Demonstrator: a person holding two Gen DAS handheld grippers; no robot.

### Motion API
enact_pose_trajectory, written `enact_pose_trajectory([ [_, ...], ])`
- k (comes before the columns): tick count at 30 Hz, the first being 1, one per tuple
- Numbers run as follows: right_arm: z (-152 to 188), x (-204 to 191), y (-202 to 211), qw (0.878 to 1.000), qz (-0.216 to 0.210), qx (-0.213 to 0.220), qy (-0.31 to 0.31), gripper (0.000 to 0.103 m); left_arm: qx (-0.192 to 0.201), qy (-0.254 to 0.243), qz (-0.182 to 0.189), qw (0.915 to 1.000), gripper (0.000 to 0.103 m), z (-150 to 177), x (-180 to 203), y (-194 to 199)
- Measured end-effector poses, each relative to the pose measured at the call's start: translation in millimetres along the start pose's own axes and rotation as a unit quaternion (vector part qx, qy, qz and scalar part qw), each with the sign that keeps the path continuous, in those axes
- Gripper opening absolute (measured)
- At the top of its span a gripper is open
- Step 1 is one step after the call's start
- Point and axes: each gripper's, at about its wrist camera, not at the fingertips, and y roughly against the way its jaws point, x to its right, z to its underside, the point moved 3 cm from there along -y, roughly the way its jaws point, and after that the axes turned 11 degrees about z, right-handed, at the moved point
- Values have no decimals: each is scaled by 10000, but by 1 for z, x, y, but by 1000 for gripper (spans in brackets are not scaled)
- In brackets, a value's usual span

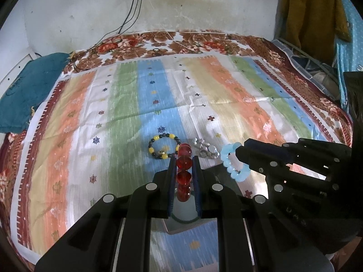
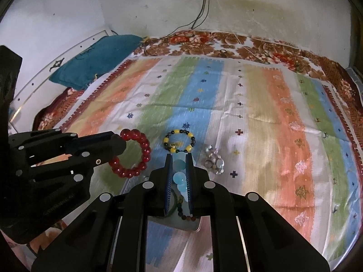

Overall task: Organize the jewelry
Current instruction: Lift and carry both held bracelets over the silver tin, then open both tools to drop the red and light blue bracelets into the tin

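Note:
My left gripper (image 1: 184, 158) is shut on a red bead bracelet (image 1: 184, 172), which shows as a full ring in the right wrist view (image 2: 133, 156). My right gripper (image 2: 179, 157) is shut on a pale blue bead bracelet (image 2: 179, 176), also seen in the left wrist view (image 1: 231, 161). Both are held above a shiny metal tray (image 2: 136, 183) at the near edge. A yellow-and-dark bead bracelet (image 2: 179, 141) and a small pile of pale shell-like jewelry (image 2: 214, 158) lie on the striped cloth (image 2: 261, 113) just beyond. A green bangle and a dark bead string (image 2: 181, 208) lie in the tray under my right gripper.
The striped cloth covers a bed with a brown floral blanket (image 2: 249, 43). A teal pillow (image 2: 97, 59) lies at the far left. Charger cables (image 2: 199, 15) hang from a wall socket. A mustard garment (image 1: 315, 11) hangs at the right.

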Motion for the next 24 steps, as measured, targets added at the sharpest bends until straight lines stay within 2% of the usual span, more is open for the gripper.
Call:
enact_pose_trajectory([
  [17,15,-7,-2,9996,-147,-244,78,12,-10,-25,-9,10000,13,12,4,4],
  [24,15,-1,-5,9995,-82,-287,-69,13,-43,47,45,10000,13,13,1,3],
])
